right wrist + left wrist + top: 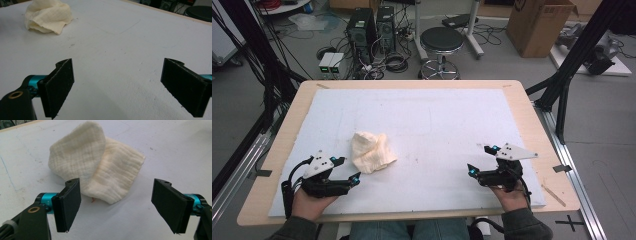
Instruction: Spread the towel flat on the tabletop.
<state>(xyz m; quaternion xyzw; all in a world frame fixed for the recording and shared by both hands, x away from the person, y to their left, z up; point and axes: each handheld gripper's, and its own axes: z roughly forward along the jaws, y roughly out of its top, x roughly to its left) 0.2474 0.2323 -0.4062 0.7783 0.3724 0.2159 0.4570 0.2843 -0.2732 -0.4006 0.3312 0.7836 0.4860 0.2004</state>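
A crumpled cream cloth [371, 151] lies on the white mat [432, 125], left of centre. My left gripper [349, 170] rests near the mat's front left, just below and left of the cloth, jaws wide apart with nothing between them. In the left gripper view the cloth [97, 172] lies just beyond the open gripper [120, 207]. My right gripper [479, 159] sits at the front right, open and empty. The right gripper view has the cloth [47, 17] far off at upper left, beyond its open gripper [120, 87].
The mat covers a wooden table [287, 130] with bare edges all round. Beyond the far edge stand a black stool [441, 42], computer towers [369, 30] with cables, and a cardboard box [539, 25]. Black frame posts [569, 65] flank the table.
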